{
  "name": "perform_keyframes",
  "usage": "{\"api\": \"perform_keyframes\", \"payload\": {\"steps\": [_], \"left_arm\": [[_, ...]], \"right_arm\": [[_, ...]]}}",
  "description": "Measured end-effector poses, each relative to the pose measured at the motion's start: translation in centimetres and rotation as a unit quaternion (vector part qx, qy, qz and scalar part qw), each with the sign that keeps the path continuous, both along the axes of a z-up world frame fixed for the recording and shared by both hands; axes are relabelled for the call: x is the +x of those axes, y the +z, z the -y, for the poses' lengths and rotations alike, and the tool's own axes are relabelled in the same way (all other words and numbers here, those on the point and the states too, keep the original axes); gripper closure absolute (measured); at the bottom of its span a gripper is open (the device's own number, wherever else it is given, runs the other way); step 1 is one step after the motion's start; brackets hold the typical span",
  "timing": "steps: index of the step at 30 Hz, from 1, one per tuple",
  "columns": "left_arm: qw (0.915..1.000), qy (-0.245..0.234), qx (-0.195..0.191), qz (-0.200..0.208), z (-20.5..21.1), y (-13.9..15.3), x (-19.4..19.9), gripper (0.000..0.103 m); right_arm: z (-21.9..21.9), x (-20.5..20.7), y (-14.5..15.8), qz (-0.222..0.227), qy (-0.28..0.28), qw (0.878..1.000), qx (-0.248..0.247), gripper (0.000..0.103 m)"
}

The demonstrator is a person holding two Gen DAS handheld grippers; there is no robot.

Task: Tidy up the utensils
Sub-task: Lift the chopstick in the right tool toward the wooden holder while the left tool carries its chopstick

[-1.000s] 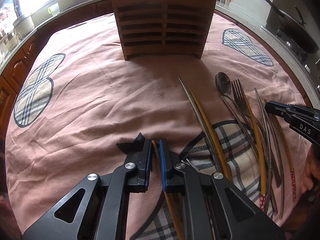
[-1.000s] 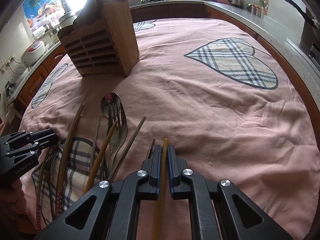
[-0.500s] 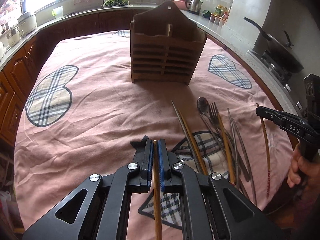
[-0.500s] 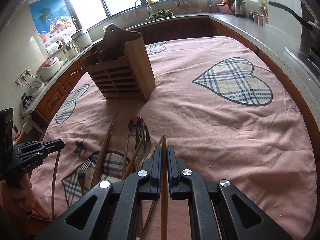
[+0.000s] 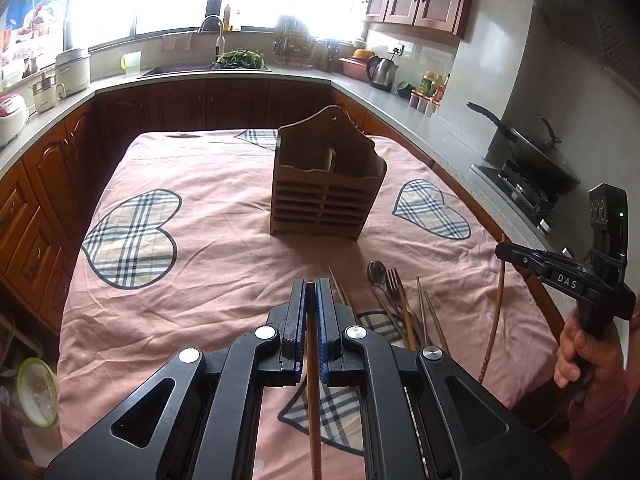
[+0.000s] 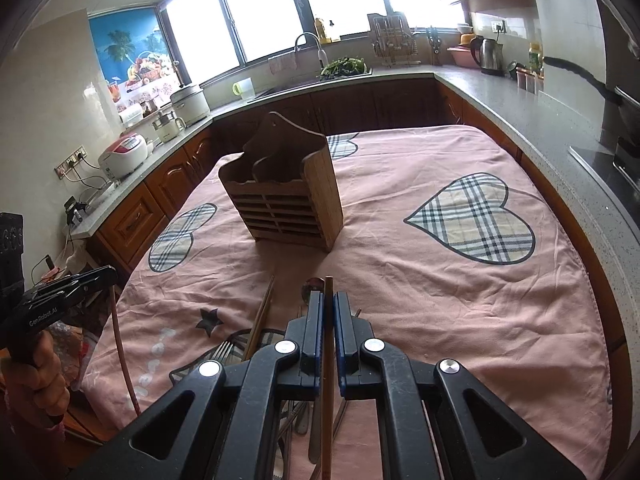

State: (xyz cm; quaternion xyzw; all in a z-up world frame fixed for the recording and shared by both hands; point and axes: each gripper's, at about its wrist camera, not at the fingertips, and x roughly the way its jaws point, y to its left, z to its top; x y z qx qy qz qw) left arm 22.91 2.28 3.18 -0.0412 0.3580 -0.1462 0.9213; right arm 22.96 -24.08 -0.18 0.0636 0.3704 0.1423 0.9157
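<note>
Status as I read it from both wrist cameras: the job is barely begun. The wooden utensil holder stands upright in the middle of the counter, on the pink heart-patterned cloth, and I can see nothing standing up out of its two open compartments in either view; the compartment floors are hidden from me.

My left gripper has its jaws clenched on one wooden chopstick, which runs back between the pads toward the camera, its tip just showing at the front of the jaws. My right gripper is likewise clamped on a second wooden chopstick; in the left view that stick hangs down from the right-hand jaws. Both grippers are raised above the cloth, short of the holder and well apart from it.

Left on the cloth, near the front edge: a spoon, a fork, a pair of wooden chopsticks and some metal chopsticks, lying side by side and partly overlapping. From the right view I make out another fork under the gripper.

My judgement: two sticks are in hand and not yet delivered; everything else awaits pick-up. The holder's compartments are narrow, so each stick will need to go in near vertical.
</note>
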Motion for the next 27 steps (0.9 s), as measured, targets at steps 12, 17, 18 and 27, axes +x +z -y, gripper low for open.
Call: {"api": "perform_keyframes", "payload": {"steps": [12,17,18,27], "left_arm": [[0.9955,0.027,-0.051,0.076,-2.2,3.2,-1.0,0.099],[0.9912,0.038,-0.074,0.103,-2.8,4.2,-0.4,0.099],[0.9907,0.041,-0.077,0.105,-2.9,4.4,-0.2,0.099],[0.9833,0.061,-0.107,0.134,-3.8,6.3,2.2,0.099]], "right_arm": [[-0.3,-0.4,3.5,0.049,0.000,0.999,0.014,0.098],[-0.6,0.0,5.0,0.083,-0.006,0.996,0.021,0.098],[-0.8,0.1,5.3,0.089,-0.007,0.996,0.022,0.098],[-1.8,3.0,7.5,0.128,-0.008,0.991,0.040,0.098]]}}
